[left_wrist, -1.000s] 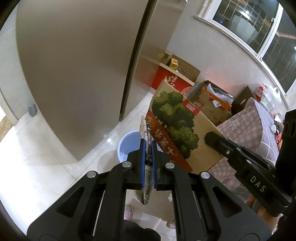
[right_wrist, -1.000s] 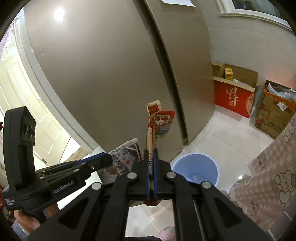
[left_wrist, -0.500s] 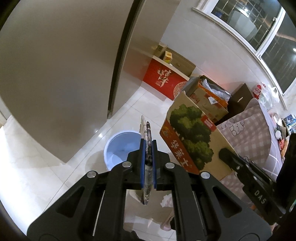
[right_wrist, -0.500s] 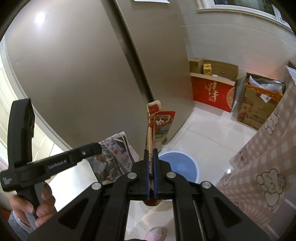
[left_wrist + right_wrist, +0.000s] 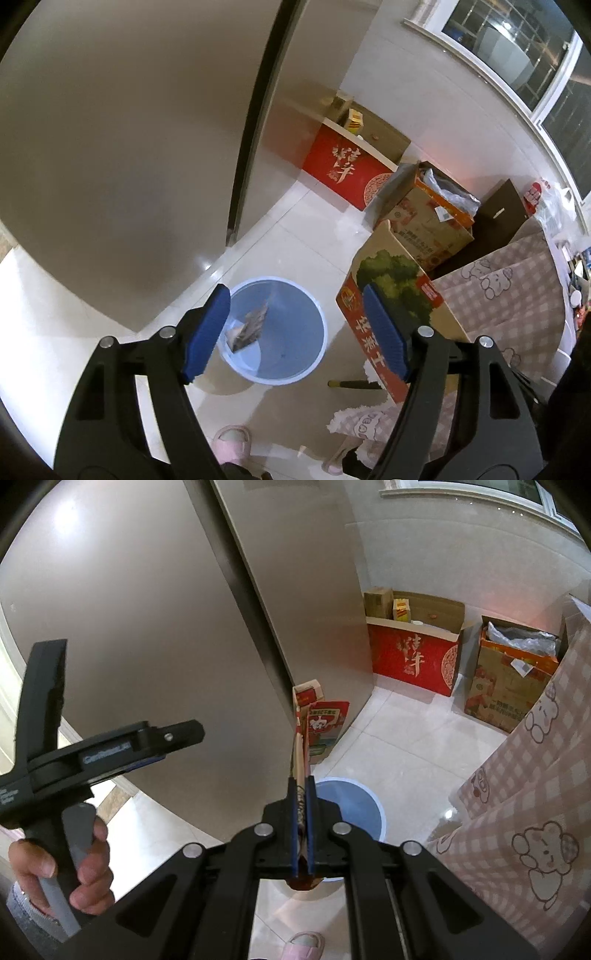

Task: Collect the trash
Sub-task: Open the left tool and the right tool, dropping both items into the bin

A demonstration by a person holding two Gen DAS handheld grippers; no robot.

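My left gripper [image 5: 295,291] hangs above a blue bin [image 5: 295,354] on the tiled floor. Its jaws are opening and nothing is between its blue pads [image 5: 207,328]. A folded newspaper [image 5: 249,326] lies loose inside the bin, below the pads. My right gripper [image 5: 303,786] is shut on the edge of a flattened cardboard box [image 5: 325,727]. The box stands upright over the bin [image 5: 354,805]. In the left wrist view the same box [image 5: 399,317] shows a broccoli print and a red band, right of the bin. A hand [image 5: 74,864] holds the left gripper's handle.
Tall grey cabinet doors [image 5: 129,147] rise behind the bin. A red box [image 5: 343,173] and an open brown carton [image 5: 428,221] stand by the far wall. A pink checked cloth [image 5: 517,295] drapes at the right. A pink slipper [image 5: 231,443] is on the floor near me.
The left jaws were shut on the newspaper and have opened; the paper has dropped into the bin. Both grippers came lower and closer to the bin. The right still grips the box.
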